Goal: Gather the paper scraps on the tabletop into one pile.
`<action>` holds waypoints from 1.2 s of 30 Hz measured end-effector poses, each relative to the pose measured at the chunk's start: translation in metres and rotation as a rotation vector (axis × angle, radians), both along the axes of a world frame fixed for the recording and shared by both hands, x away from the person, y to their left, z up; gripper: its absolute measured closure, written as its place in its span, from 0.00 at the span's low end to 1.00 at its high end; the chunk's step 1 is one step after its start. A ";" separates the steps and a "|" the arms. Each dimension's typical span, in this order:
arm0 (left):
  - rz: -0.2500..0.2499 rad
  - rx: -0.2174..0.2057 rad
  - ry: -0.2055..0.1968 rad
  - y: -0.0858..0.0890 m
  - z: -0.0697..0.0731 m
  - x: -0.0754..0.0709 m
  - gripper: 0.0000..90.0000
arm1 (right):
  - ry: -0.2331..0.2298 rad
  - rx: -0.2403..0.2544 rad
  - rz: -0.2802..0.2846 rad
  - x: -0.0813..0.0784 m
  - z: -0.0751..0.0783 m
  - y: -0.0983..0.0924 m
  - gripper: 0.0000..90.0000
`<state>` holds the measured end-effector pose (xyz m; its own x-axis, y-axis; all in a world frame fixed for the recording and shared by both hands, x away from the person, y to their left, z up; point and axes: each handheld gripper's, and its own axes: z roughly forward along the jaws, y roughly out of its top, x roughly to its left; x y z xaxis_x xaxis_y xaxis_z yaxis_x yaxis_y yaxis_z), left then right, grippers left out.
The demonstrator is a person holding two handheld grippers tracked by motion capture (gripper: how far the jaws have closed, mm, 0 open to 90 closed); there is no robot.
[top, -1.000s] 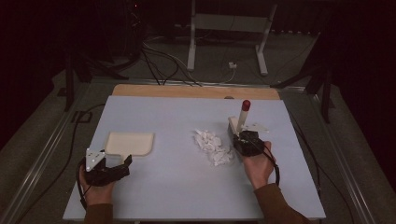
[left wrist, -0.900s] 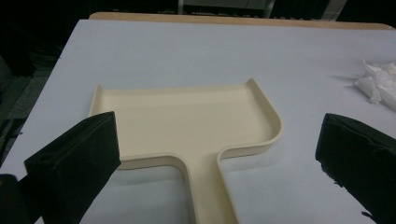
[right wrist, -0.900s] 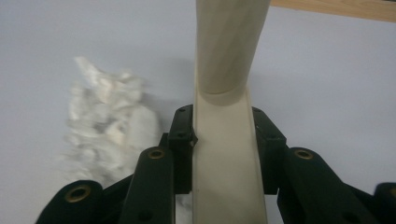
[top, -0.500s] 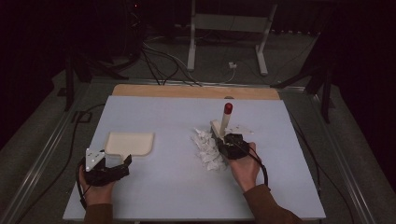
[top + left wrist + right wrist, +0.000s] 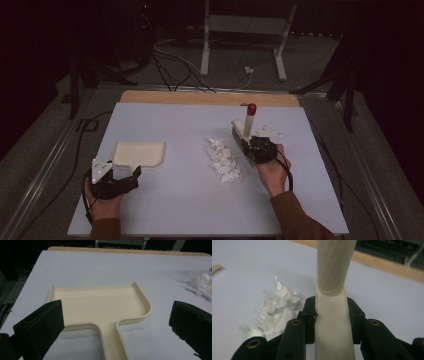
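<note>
A cream dustpan (image 5: 138, 153) lies flat on the left of the pale blue table (image 5: 175, 210), its handle pointing toward me. My left gripper (image 5: 122, 173) rests just in front of that handle, open, its jaws wide on either side of the dustpan's handle (image 5: 113, 340) without touching it. A pile of crumpled white paper (image 5: 222, 160) sits mid-table. Right of the pile, my right gripper (image 5: 260, 148) is shut on a cream brush (image 5: 246, 126) whose red-tipped handle tilts up and away. Up close, both jaws clamp the brush (image 5: 333, 322), and the paper (image 5: 278, 307) lies to its left.
A wooden strip (image 5: 210, 98) borders the table's far edge. Beyond it are a metal stand (image 5: 245, 45) and cables (image 5: 170, 65) on a dark floor. A flat white piece (image 5: 267, 131) lies just past the right gripper.
The right gripper swept left with the brush against the paper pile, then drew back to the right. The left gripper stayed still.
</note>
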<state>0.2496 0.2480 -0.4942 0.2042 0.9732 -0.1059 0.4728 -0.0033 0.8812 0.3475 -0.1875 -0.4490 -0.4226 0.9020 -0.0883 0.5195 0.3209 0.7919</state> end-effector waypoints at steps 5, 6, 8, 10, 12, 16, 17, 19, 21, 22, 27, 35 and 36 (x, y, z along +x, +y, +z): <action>0.001 -0.001 -0.001 0.000 0.000 0.000 0.01 | -0.002 0.001 0.078 0.019 -0.002 -0.006 0.75; 0.001 -0.001 -0.001 0.000 0.000 0.000 0.01 | 0.003 0.010 0.094 0.022 -0.003 -0.007 0.75; 0.001 -0.002 -0.001 0.000 0.000 0.000 0.01 | 0.001 0.021 0.128 0.029 -0.005 -0.009 0.75; -0.001 0.000 0.001 0.000 0.000 0.000 0.01 | -0.006 0.016 0.173 0.036 -0.008 -0.008 0.75; -0.001 -0.001 0.000 0.000 0.000 0.000 0.01 | -0.009 0.008 0.210 0.042 -0.011 -0.008 0.75; 0.000 -0.002 0.000 0.000 0.000 0.000 0.01 | -0.006 0.001 0.283 0.054 -0.018 -0.005 0.75; 0.000 -0.002 0.000 0.000 0.000 0.000 0.01 | -0.007 -0.006 0.302 0.057 -0.019 -0.004 0.75; -0.002 -0.001 0.000 0.000 0.000 0.000 0.01 | -0.008 -0.044 0.353 0.062 -0.019 -0.001 0.75; -0.004 -0.002 0.001 0.000 0.000 0.001 0.01 | -0.033 -0.075 0.398 0.065 -0.017 0.003 0.75; -0.004 -0.002 0.000 0.000 0.000 0.001 0.01 | -0.043 -0.082 0.418 0.067 -0.015 0.006 0.75; -0.002 -0.003 0.000 0.001 0.000 0.000 0.01 | -0.082 -0.090 0.490 0.076 -0.009 0.021 0.75; -0.003 -0.005 -0.001 0.002 0.000 0.000 0.01 | -0.084 -0.195 0.678 0.073 -0.017 0.045 0.75; -0.003 -0.006 -0.001 0.002 0.000 0.000 0.01 | -0.081 -0.212 0.702 0.072 -0.019 0.046 0.75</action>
